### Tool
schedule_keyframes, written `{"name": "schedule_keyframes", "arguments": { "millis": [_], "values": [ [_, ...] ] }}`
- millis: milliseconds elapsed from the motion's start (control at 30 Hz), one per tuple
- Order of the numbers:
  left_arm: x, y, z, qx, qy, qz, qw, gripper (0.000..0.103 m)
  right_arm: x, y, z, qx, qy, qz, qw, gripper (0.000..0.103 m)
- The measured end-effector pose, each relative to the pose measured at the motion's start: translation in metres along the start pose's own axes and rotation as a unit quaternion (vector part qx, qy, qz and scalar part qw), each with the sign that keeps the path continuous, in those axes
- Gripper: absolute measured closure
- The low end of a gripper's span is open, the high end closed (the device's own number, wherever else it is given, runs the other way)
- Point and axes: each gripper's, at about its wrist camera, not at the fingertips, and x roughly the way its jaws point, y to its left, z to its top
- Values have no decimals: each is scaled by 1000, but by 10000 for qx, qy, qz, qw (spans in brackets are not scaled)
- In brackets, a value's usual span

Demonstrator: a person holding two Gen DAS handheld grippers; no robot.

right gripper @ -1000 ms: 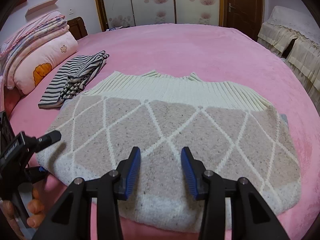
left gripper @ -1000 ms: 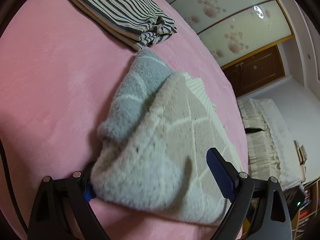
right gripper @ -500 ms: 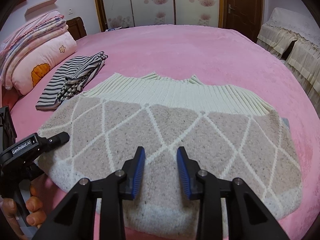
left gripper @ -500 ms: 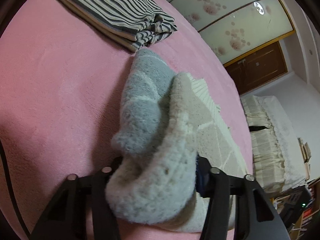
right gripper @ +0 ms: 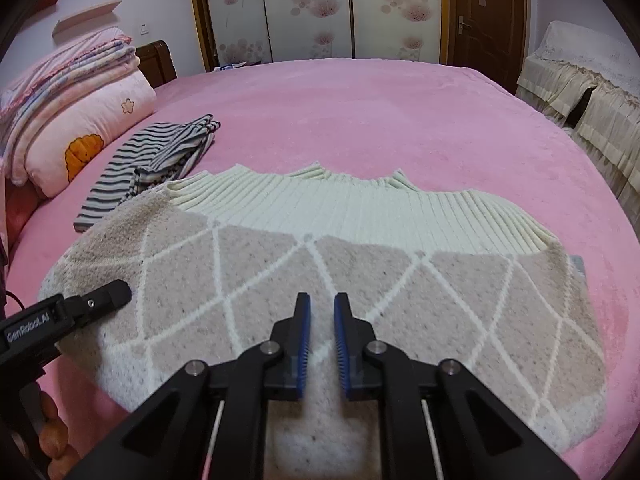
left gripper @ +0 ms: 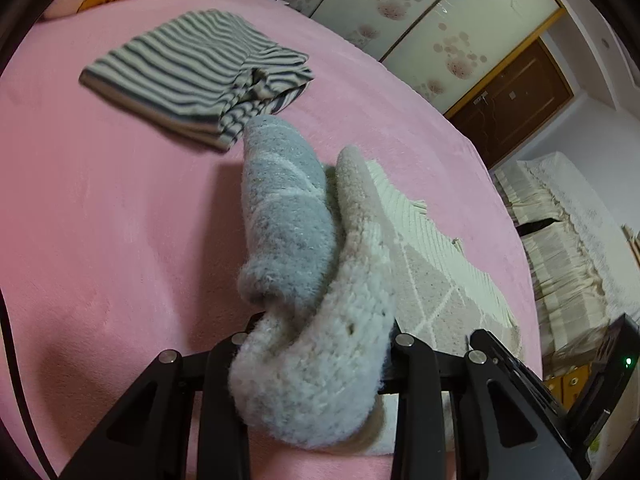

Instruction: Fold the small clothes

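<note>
Both tongs sit at six o'clock in their own views. My left gripper (left gripper: 316, 344) is closing, its black arms pinching a thick wad of the fuzzy sweater (left gripper: 316, 360) between them, the pads buried in the nap; the edge is lifted so the grey fleece underside curls over toward twelve o'clock. At ten o'clock lies a folded striped garment (left gripper: 200, 76), thin knit in dark and pale bands, flat on the plush pink bedspread (left gripper: 100, 220). My right gripper (right gripper: 320, 344) is closing too, its ribbed blue pads narrow, with a raised ridge of the hem pile showing between them. That sweater (right gripper: 320, 248) spreads across the middle of the bed: beige bouclé crossed by white diamond lines, with a ribbed cream band at twelve o'clock. A soft pink pillow (right gripper: 80, 136) sits at ten o'clock.
</note>
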Motion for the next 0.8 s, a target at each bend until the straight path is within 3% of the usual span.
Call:
{"name": "schedule_keyframes", "arguments": {
  "millis": [267, 467, 567, 800],
  "values": [
    [-24, -39, 0, 541, -220, 210, 9981, 74, 32, -1, -8, -60, 375, 49, 9993, 92],
    [-38, -87, -1, 1109, -421, 323, 9924, 75, 32, -2, -5, -238, 443, 159, 9986, 92],
    [-43, -110, -3, 1358, -495, 348, 9889, 78, 22, -19, -2, 68, 448, 519, 9976, 92],
    [-38, -169, -10, 1780, -497, 347, 9822, 78, -34, -85, -6, 750, -46, 485, 9960, 92]
  ]
}}
